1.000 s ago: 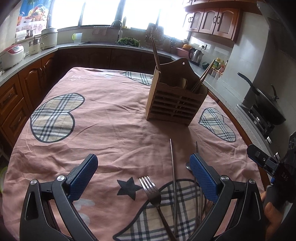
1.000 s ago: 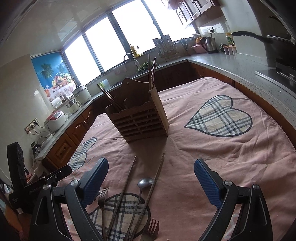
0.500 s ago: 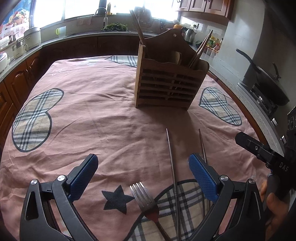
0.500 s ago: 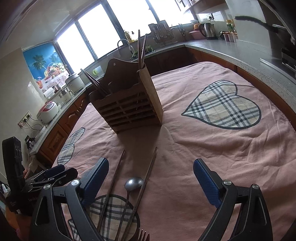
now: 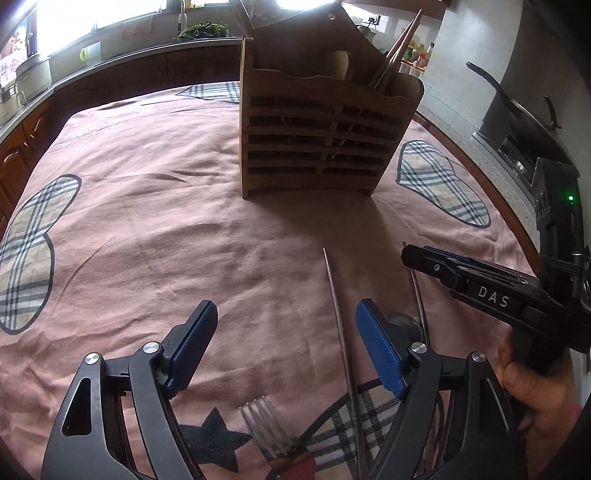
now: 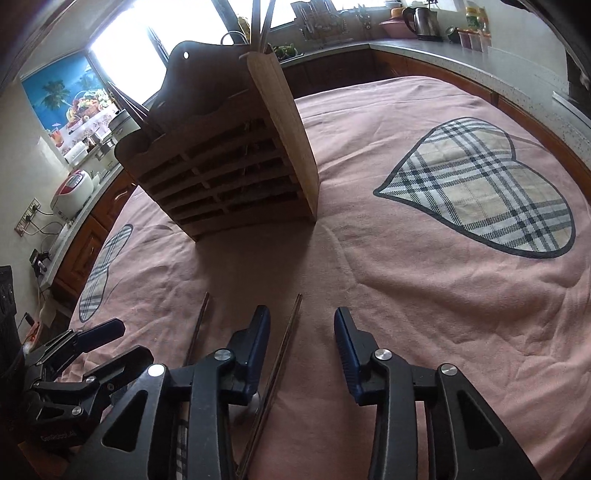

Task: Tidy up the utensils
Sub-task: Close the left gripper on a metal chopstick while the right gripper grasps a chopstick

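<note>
A slatted wooden utensil holder [image 5: 321,129] stands on the pink cloth, with chopsticks and a wooden spoon in it; it also shows in the right wrist view [image 6: 229,155]. Loose on the cloth lie a fork [image 5: 266,432], a long chopstick [image 5: 341,325], a second chopstick [image 5: 417,291] and a spoon [image 5: 404,325], partly hidden. My left gripper [image 5: 286,350] is open and empty above the cloth, its right finger beside the long chopstick. My right gripper [image 6: 301,354] is open, narrower than before, low over a chopstick [image 6: 280,354] that lies between its fingers. Another chopstick [image 6: 197,325] lies to its left.
The pink tablecloth [image 5: 147,221] has plaid heart patches [image 6: 480,188]. Kitchen counters ring the table, with a rice cooker [image 6: 72,188], a kettle [image 6: 419,18] and a wok on the stove [image 5: 517,107]. The right gripper's body [image 5: 487,295] shows close to the left one's right side.
Both grippers have moved forward toward the holder and lower to the cloth. The right gripper's fingers have narrowed around a chopstick. The left gripper has also narrowed somewhat.
</note>
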A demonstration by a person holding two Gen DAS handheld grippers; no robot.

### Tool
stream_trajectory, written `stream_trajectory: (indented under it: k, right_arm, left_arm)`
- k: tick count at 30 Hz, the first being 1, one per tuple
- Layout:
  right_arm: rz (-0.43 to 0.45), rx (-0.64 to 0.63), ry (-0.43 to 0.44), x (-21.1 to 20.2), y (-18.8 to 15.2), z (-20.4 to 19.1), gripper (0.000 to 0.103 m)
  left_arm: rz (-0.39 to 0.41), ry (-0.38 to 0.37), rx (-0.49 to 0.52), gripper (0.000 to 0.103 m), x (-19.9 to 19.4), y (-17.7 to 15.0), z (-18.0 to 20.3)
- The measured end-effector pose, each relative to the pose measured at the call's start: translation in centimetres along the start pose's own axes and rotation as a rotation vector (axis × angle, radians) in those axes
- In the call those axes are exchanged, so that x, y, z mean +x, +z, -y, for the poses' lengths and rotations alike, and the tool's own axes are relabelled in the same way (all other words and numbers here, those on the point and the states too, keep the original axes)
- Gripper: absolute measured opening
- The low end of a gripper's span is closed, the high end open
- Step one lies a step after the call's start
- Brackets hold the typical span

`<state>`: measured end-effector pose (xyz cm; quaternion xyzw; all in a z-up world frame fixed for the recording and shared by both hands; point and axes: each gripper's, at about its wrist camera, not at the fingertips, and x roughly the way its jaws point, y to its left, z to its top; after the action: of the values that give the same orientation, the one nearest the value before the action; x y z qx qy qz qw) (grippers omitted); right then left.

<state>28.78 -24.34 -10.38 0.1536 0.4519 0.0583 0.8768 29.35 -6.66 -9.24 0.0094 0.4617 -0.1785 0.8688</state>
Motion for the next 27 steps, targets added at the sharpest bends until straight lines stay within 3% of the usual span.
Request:
stream_trajectory:
  k: [4, 5, 6, 9, 11, 17, 18, 20, 27]
  right_arm:
    - [-0.008, -0.029, -0.02, 0.8, 0.4, -0.3, 0.023]
    - [-0.012, -0.036, -0.023, 0.9, 0.5, -0.4, 0.011]
    - [-0.02, -0.041, -0.023, 1.1, 0.6, -0.4, 0.008]
    - [-0.014, -0.03, -0.009, 0.9, 0.5, 0.1, 0.007]
    - [-0.002, 0.005, 0.006, 0.3, 0.5, 0.9, 0.007]
    - [0.039, 0.066, 0.02, -1.8, 0.4, 2.8, 0.007]
    - [0.042, 0.069, 0.022, -2.0, 0.4, 2.9, 0.007]
    - [0.051, 0.075, 0.027, -2.4, 0.5, 3.1, 0.007]
    - [0.078, 0.07, 0.054, -3.6, 0.6, 2.0, 0.006]
  left_arm:
    - [-0.02, -0.01, 0.022, 0.077, 1.1, 0.7, 0.6]
    - [-0.026, -0.012, 0.03, 0.076, 1.4, 0.9, 0.9]
    - [-0.032, -0.016, 0.039, 0.075, 1.7, 1.1, 1.1]
    - [-0.054, -0.029, 0.062, 0.068, 2.7, 1.5, 1.9]
    - [-0.073, -0.033, 0.071, 0.054, 3.5, 1.7, 2.3]
    - [-0.065, 0.019, 0.122, 0.041, 4.8, 2.3, 3.8]
    - [-0.06, 0.033, 0.126, 0.036, 4.9, 2.4, 3.9]
    - [-0.061, 0.047, 0.136, 0.008, 5.1, 2.7, 3.9]
    - [-0.054, -0.02, 0.064, 0.006, 3.5, 2.6, 2.6]
